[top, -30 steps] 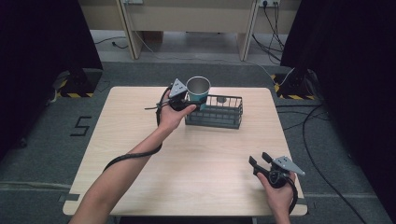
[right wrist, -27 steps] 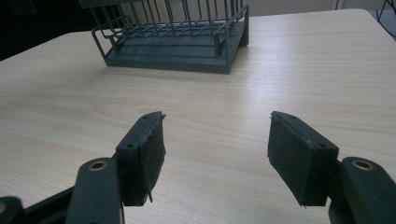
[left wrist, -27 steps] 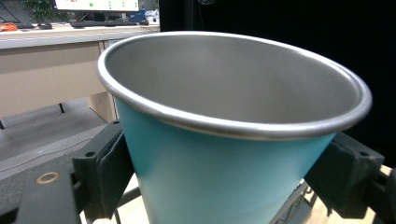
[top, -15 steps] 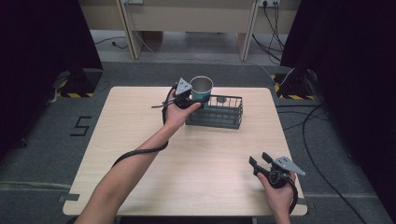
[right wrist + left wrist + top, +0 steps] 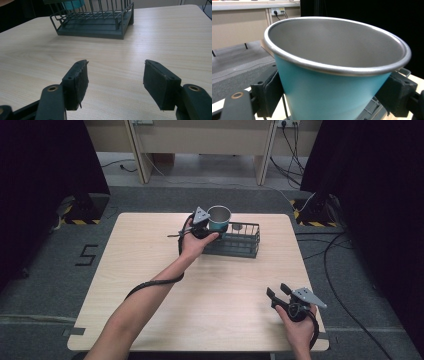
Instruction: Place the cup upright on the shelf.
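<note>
A teal metal cup (image 5: 219,216) with a steel rim is upright in my left gripper (image 5: 212,226), over the left end of a dark wire rack (image 5: 241,240). In the left gripper view the black pads (image 5: 270,91) press on both sides of the cup (image 5: 337,52). Whether the cup rests on the rack's floor I cannot tell. My right gripper (image 5: 278,293) is low over the table's front right corner. Its jaws point at the rack (image 5: 95,23), and in the right gripper view the gripper (image 5: 116,82) stands open with bare wood between its jaws.
The light wooden table (image 5: 150,265) carries the rack near its far edge. A cable trails from the left gripper along the forearm (image 5: 150,285). Grey floor, dark curtains and cables surround the table.
My left hand has carried the cup a little to the right and downward, to the rack's left end. The right gripper has kept still.
</note>
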